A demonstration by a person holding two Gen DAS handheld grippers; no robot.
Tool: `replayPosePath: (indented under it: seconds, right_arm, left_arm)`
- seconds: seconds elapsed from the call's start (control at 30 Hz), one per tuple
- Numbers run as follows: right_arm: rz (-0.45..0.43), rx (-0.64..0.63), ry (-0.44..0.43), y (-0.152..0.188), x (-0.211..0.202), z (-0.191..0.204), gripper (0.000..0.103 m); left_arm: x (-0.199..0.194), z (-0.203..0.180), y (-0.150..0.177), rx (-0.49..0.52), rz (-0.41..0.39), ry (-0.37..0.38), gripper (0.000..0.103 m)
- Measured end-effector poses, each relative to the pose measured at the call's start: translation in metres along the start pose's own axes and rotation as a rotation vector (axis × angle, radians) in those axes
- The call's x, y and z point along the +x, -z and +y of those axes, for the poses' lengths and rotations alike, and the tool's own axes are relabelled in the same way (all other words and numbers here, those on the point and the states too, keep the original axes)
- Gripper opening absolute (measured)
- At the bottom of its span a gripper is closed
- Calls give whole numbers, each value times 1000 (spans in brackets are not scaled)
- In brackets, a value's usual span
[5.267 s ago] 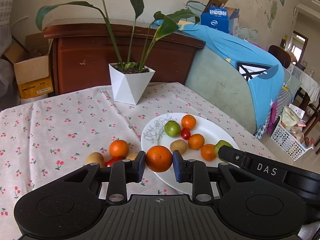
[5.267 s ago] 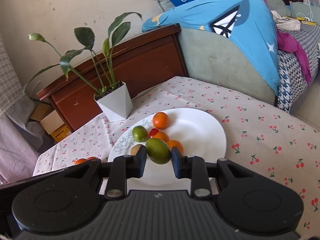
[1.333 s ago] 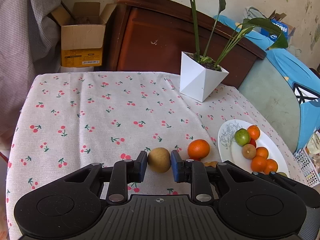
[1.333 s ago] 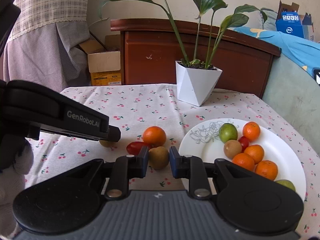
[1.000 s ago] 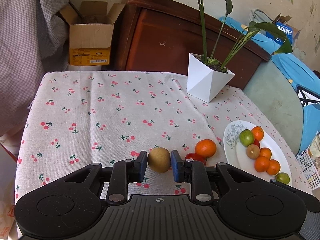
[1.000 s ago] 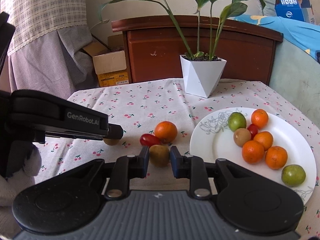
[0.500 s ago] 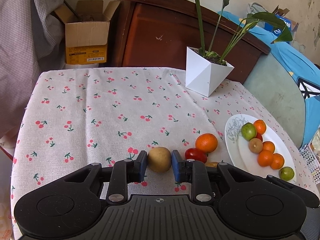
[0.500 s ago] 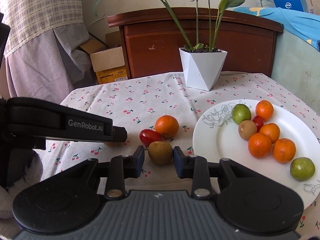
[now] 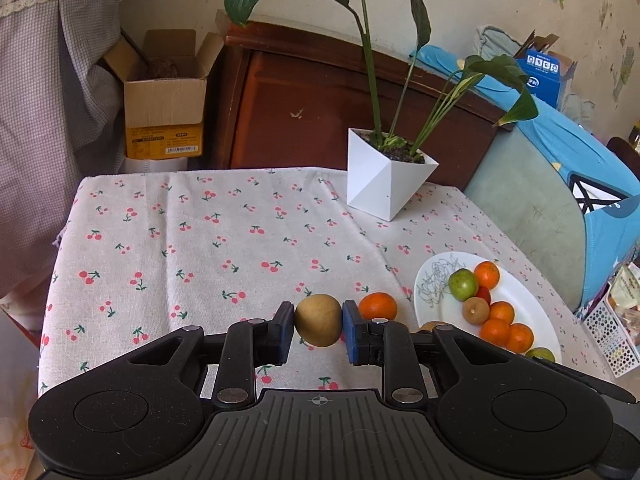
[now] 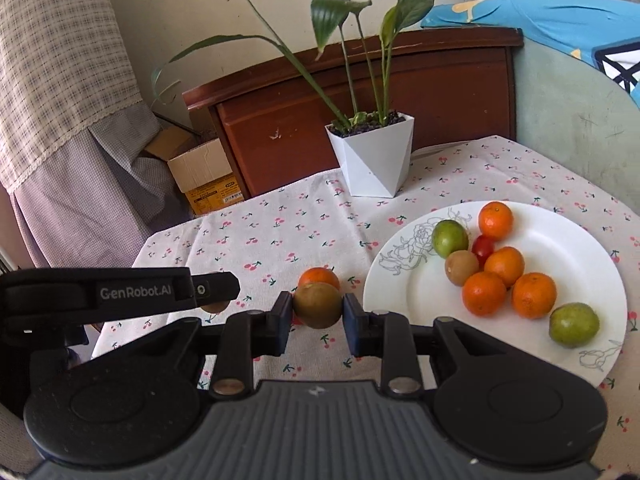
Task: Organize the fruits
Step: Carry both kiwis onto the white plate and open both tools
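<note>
Brown fruits point(image 9: 319, 320) point(image 10: 318, 305) sit clamped in both downward-tilted hand-held grippers point(image 9: 319, 330) point(image 10: 318, 316).

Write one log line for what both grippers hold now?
left gripper: shut on tan fruit | right gripper: shut on brown fruit | plate: seven fruits

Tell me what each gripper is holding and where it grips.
Left gripper clamps a tan round fruit across its sides. Right gripper clamps a brown kiwi-like fruit across its sides.
</note>
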State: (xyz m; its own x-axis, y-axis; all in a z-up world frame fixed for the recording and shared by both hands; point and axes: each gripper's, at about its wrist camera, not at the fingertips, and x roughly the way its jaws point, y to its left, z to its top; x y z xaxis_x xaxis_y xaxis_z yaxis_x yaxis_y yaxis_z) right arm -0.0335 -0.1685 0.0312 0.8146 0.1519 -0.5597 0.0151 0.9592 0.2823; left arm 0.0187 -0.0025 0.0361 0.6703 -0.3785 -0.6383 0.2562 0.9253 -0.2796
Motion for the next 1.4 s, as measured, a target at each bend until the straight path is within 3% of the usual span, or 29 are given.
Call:
replayPosePath:
  seconds: [0.37, 0.6, 0.93, 1.4]
  right_arm:
    - [26, 170, 14, -30, -41, -56, 27]
    - [29, 249, 63, -42, -56, -105, 27]
    - [31, 363, 119, -43, -49, -140, 27]
    - [91, 467, 156, -36, -27, -157, 27]
  left_arm:
    - [-24, -47, -13, 124, 8, 126, 24]
    - [-14, -73, -13, 214, 57, 203, 24]
    - [12, -101, -1, 212, 113, 267, 24]
    - [34, -113, 13, 219, 170, 275, 24]
